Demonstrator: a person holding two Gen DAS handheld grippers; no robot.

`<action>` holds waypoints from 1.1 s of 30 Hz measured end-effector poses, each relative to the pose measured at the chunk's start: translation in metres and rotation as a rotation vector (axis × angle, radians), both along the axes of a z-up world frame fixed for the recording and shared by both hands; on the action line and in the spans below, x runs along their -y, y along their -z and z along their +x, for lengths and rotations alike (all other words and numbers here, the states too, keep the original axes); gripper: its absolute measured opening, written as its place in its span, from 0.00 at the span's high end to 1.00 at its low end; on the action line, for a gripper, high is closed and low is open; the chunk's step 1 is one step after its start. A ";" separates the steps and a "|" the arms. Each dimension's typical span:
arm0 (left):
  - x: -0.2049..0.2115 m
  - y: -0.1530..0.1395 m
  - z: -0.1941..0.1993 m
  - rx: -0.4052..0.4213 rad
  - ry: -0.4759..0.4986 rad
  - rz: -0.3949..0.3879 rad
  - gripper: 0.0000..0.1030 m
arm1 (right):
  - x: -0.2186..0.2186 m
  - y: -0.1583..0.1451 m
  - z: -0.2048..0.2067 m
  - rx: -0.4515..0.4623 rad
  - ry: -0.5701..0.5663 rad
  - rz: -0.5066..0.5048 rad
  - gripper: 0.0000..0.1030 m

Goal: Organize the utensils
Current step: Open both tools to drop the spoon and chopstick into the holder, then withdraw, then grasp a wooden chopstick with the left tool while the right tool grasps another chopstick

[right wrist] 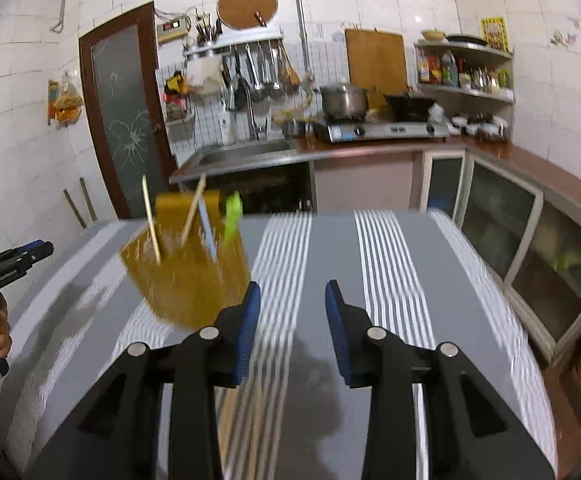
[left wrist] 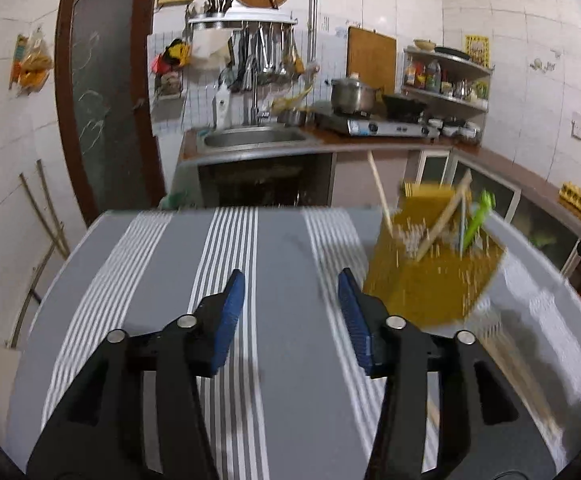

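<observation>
A yellow perforated utensil holder (left wrist: 422, 276) stands on the grey table with white stripes (left wrist: 170, 280), blurred in both views. Wooden chopsticks (left wrist: 380, 192), a thin metal piece and a green plastic utensil (left wrist: 478, 220) stick up out of it. My left gripper (left wrist: 291, 280) is open just left of the holder, with only tablecloth between its blue pads. In the right wrist view the holder (right wrist: 186, 280) is to the left of my right gripper (right wrist: 292, 290), which is open and holds nothing. At that view's left edge a hand holds the left gripper (right wrist: 30, 254).
Beyond the table's far edge runs a kitchen counter with a steel sink (left wrist: 250, 138), a gas stove (left wrist: 374, 124) with a pot, and a corner shelf of bottles (left wrist: 446, 76). Ladles hang on a wall rack (left wrist: 266, 56). Glass-fronted cabinets (right wrist: 530, 240) line the right side.
</observation>
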State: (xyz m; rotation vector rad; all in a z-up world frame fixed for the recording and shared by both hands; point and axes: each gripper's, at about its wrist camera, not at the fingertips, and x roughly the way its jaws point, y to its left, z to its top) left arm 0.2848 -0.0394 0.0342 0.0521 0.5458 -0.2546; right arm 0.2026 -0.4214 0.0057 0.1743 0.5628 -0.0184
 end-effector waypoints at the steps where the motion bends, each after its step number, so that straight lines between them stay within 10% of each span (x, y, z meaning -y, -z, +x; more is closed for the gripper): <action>1: -0.003 0.012 -0.014 -0.012 -0.006 0.012 0.52 | 0.000 0.008 -0.010 -0.011 0.010 -0.001 0.67; 11: 0.012 0.078 -0.087 -0.133 0.017 0.039 0.52 | -0.033 0.077 -0.061 -0.164 -0.012 -0.009 0.67; 28: 0.049 0.112 -0.085 -0.248 0.080 0.112 0.52 | -0.082 0.103 -0.050 -0.291 -0.120 -0.083 0.69; 33: 0.050 0.119 -0.077 -0.286 0.085 0.115 0.52 | -0.085 0.109 -0.040 -0.322 -0.122 -0.071 0.86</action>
